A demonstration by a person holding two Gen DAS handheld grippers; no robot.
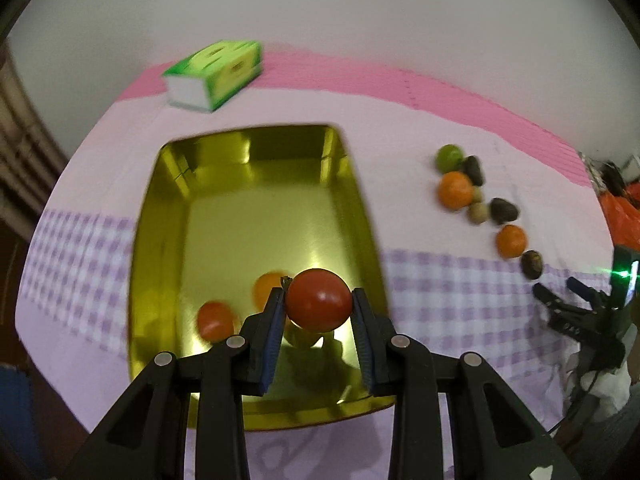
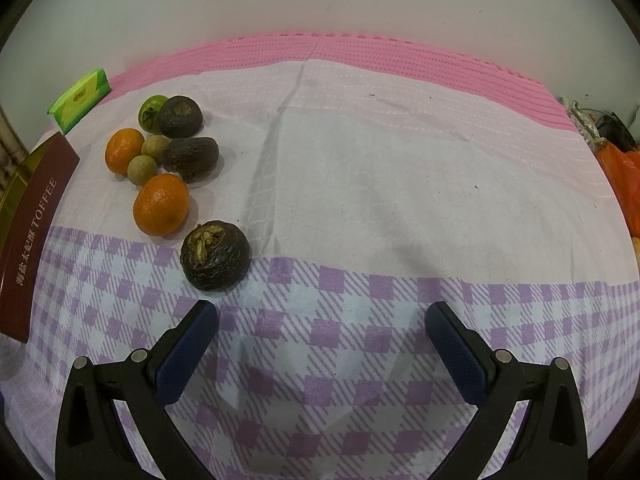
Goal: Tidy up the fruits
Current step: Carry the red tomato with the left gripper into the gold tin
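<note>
Left wrist view: the left gripper (image 1: pixel 319 304) is clamped on a red tomato (image 1: pixel 319 300), both pads pressed to its sides, and holds it above the near end of the gold tin (image 1: pixel 256 144). Two orange fruits (image 1: pixel 216 320) already lie in the tin, at 9 o'clock of the tomato.

Risks, as judged from this position:
- The tomato is round and smooth. A loose grip could let it slip out early.
- Released from height, it could strike the fruits below and bounce or bruise.
- It sits close to the tin's near wall. A release too far back could drop it on the cloth (image 1: pixel 460 280).

Right wrist view: the right gripper (image 2: pixel 320 328) stands wide open and holds nothing. A dark round fruit (image 2: pixel 215 255) lies just beyond its left pad, at 11 o'clock.

View differences:
- Only the left view shows the tin's interior and the held tomato.
- Only the right view shows the remaining pile sharply: two oranges (image 2: pixel 161 205), a green fruit (image 2: pixel 151 114), two small brown fruits (image 2: pixel 142 168), more dark fruits.
- It also shows the tin's brown outer side.
</note>
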